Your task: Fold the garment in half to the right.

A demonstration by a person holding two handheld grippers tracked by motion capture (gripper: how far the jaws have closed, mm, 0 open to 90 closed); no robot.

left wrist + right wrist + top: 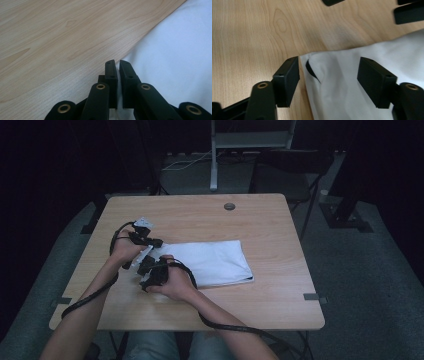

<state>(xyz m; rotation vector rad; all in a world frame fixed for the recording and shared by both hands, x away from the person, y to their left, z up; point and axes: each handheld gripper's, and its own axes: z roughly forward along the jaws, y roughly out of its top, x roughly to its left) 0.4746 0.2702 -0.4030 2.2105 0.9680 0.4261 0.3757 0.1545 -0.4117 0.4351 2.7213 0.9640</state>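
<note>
High view: folded white cloth (212,261)

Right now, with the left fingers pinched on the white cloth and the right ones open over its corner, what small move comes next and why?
Probably close the right gripper. Its fingers straddle the near corner of the white cloth without pressing on it, while the left gripper looks already pinched on the cloth's edge. With both corners held, the cloth could likely be lifted off the table.

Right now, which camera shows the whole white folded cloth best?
The high view: the whole white folded cloth lies flat on the wooden table. The left gripper view shows one edge; the right gripper view shows a corner.
</note>
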